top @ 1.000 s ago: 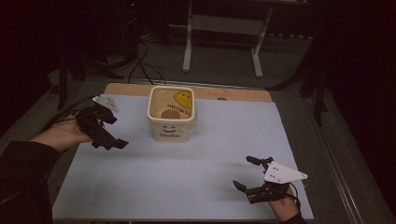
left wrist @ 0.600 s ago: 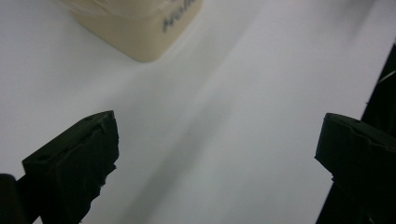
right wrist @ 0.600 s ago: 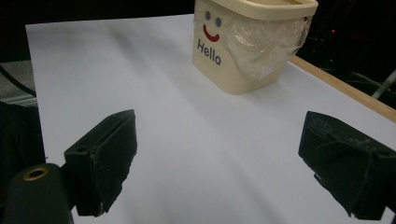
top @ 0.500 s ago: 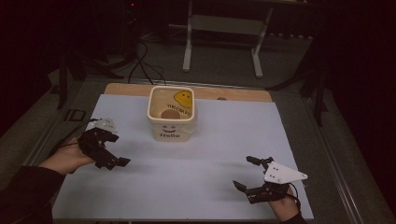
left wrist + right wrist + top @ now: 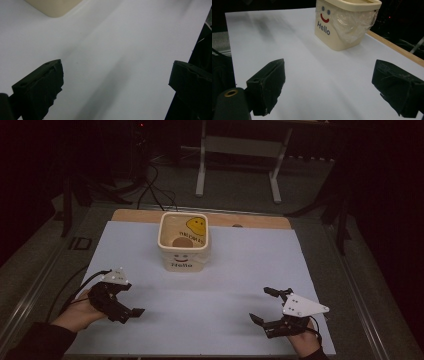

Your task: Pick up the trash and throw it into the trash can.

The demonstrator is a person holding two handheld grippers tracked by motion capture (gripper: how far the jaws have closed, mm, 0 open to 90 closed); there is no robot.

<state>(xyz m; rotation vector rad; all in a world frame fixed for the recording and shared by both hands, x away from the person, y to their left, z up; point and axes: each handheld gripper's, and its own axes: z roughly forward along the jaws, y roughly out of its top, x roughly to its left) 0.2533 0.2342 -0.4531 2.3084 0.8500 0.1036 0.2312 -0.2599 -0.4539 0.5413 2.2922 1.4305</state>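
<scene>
room: dark, dimly lit | floor [image 5: 240,202]: grey, black cables [image 5: 150,185] trailing | furniture: pale metal stand [image 5: 240,150] behind table | table [image 5: 310,250]: white top, wooden far edge

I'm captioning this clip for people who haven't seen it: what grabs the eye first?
The cream tub with a smiley face and "Hello" on its side stands at the far middle of the pale blue table sheet. Nearer the person, the left gripper and right gripper sit at either side, jaws apart and holding nothing.

"Hello" on cream bin [image 5: 342,27] front
</scene>
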